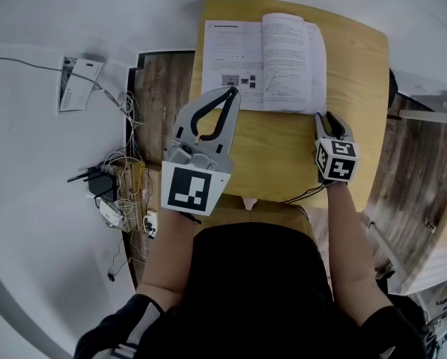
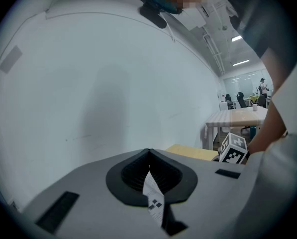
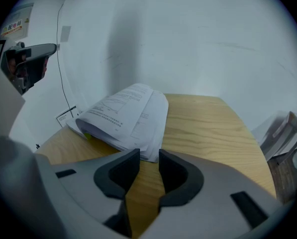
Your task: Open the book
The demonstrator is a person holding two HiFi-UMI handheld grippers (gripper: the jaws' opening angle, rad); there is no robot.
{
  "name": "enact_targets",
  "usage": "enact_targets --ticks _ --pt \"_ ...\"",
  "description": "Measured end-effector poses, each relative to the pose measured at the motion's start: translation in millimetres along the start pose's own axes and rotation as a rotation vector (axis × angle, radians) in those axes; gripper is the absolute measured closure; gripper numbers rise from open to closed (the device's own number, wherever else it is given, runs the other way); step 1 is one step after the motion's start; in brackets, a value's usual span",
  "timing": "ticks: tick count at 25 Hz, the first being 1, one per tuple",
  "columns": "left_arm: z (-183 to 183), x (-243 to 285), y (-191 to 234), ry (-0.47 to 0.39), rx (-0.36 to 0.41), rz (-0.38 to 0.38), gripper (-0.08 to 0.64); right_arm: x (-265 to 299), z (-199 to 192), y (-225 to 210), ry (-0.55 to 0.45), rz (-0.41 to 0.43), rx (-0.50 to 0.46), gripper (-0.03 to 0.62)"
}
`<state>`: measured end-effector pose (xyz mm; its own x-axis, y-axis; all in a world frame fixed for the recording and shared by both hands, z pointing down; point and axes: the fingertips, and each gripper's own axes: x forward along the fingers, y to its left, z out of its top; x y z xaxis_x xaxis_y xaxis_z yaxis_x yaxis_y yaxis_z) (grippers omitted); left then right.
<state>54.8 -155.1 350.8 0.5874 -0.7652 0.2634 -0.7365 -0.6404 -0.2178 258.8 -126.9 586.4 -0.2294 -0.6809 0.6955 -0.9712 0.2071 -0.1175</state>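
Book (image 1: 264, 60) lay open on the table (image 1: 283, 155); left gripper (image 1: 229, 94) pinched a page (image 2: 152, 198), right gripper (image 1: 329, 120) stood open, empty, beside the book. Pulling hard might have torn that page.

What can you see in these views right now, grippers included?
book: one, white printed pages, lying open at the far side of the table
table: one, yellow wood, in front of the person
sheet: one, white with print, on the pale surface left of the table
cables: a tangle, white and black, with small devices, left of the table
black top: one, on the person, at the head view's lower edge
left gripper: one, grey with black pads, raised over the table's left part, jaws shut on a page of the book
right gripper: one, grey with black pads, at the book's near right corner, jaws apart with nothing between them
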Motion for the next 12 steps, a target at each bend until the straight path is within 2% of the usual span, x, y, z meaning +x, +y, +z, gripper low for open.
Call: enact_targets --ticks 12 --pt "-4.9 -2.1 3.8 0.02 -0.017 0.028 0.549 -9.8 -7.0 -6.3 -0.002 -0.014 -0.054 0.459"
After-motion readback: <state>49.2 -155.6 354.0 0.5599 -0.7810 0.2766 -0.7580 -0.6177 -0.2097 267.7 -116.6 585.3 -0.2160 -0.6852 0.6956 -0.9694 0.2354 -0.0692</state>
